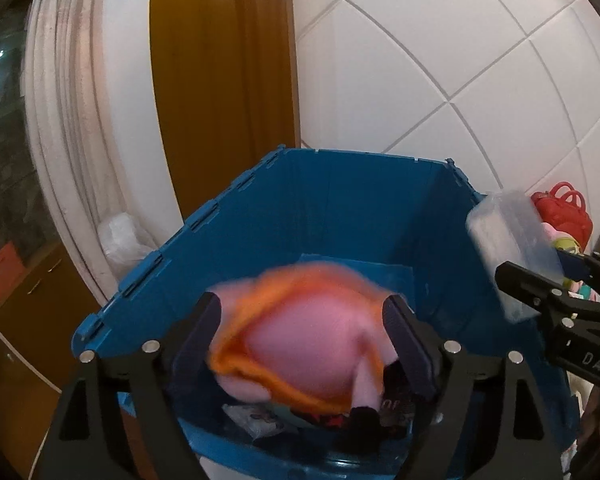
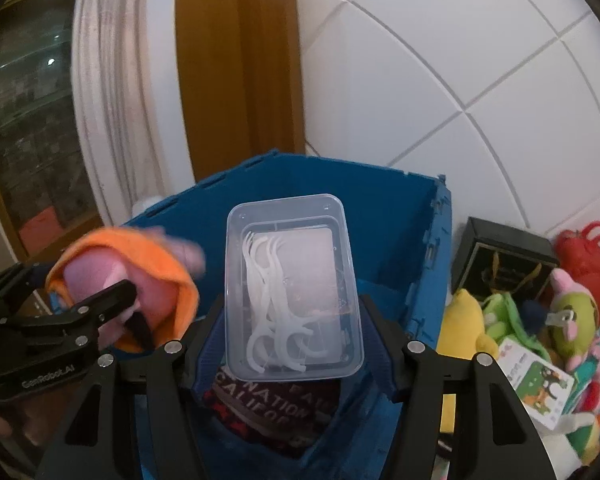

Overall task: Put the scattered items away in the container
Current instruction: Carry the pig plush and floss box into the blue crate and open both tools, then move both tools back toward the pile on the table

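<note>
A deep blue bin (image 1: 340,200) (image 2: 380,220) stands under both grippers. My left gripper (image 1: 302,304) (image 2: 72,280) hangs over its near end with a pink and orange plush toy (image 1: 300,340) (image 2: 140,280) between its wide-set fingers; the toy is blurred and looks loose rather than pinched. My right gripper (image 2: 293,302) (image 1: 552,268) is shut on a clear plastic box (image 2: 296,280) (image 1: 512,248) of white floss picks, held over the bin's right side. A dark cloth with lettering (image 2: 276,404) (image 1: 392,404) lies on the bin's floor.
Right of the bin lies a heap of toys: a yellow plush (image 2: 464,320), a green plush (image 2: 568,320), a red bag (image 2: 592,252) (image 1: 564,212), a black box (image 2: 500,252) and a printed card (image 2: 540,384). Behind are a wooden door frame (image 2: 236,80) and white tiled wall.
</note>
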Demonstrator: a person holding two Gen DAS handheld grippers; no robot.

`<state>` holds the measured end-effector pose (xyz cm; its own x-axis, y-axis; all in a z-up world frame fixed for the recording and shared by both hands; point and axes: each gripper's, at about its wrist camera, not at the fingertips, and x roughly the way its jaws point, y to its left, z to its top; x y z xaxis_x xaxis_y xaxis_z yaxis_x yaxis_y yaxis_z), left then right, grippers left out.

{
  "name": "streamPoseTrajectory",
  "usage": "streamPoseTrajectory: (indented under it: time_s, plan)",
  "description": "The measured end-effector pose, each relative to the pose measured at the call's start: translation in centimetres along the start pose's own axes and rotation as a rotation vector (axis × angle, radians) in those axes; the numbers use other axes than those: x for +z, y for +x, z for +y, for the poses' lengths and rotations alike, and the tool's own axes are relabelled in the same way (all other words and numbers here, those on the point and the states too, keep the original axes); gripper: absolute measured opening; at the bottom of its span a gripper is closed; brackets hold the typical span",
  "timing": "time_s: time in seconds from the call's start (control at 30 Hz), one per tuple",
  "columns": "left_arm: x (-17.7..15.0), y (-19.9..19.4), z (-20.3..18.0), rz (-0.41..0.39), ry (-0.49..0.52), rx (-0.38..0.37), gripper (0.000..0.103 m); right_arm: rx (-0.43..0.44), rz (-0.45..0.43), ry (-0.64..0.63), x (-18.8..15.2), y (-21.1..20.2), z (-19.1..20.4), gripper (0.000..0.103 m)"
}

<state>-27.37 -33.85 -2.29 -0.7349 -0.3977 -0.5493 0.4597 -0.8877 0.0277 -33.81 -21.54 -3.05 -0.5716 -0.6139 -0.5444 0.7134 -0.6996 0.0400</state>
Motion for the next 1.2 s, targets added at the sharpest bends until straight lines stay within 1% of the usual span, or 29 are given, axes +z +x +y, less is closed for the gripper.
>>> streamPoseTrajectory:
  time_s: [0.03, 0.1, 0.13, 0.27, 0.37, 0.67, 0.77, 1.0, 1.2]
  plan:
    - [0.1, 0.1, 0.0, 0.003, 0.000, -0.003, 0.088, -0.015, -0.008, 0.001, 0.1, -0.1, -0.1, 0.068]
    - [0.0, 0.5, -0.2, 0.010, 0.006, -0.007, 0.091, -0.034, -0.011, 0.002, 0.3, -0.2, -0.4, 0.093]
    - [-0.1, 0.7, -0.3, 0.015, 0.009, -0.009, 0.092, -0.042, -0.014, 0.001, 0.3, -0.3, -0.4, 0.095]
    - [-0.5, 1.3, -0.4, 0.038, 0.013, -0.015, 0.092, -0.055, -0.015, 0.007, 0.1, -0.4, -0.7, 0.095]
    - [-0.8, 1.5, -0.2, 0.046, 0.009, -0.014, 0.092, -0.057, -0.014, 0.009, -0.1, -0.6, -0.7, 0.101]
    - [-1.9, 0.2, -0.2, 0.046, 0.006, -0.016, 0.092, -0.070, -0.026, 0.021, -1.0, -1.7, -0.9, 0.103]
    - [-2.5, -0.3, -0.6, 0.057, 0.012, -0.011, 0.092, -0.091, -0.028, 0.029, -1.7, -2.6, -1.1, 0.103]
    - [-3.3, -1.5, -2.0, 0.050, 0.025, -0.026, 0.092, -0.157, -0.020, 0.045, -3.5, -5.1, -2.1, 0.103]
    - [-3.9, -2.4, -3.9, 0.039, 0.051, -0.063, 0.092, -0.209, -0.022, 0.067, -4.7, -7.2, -3.4, 0.103]
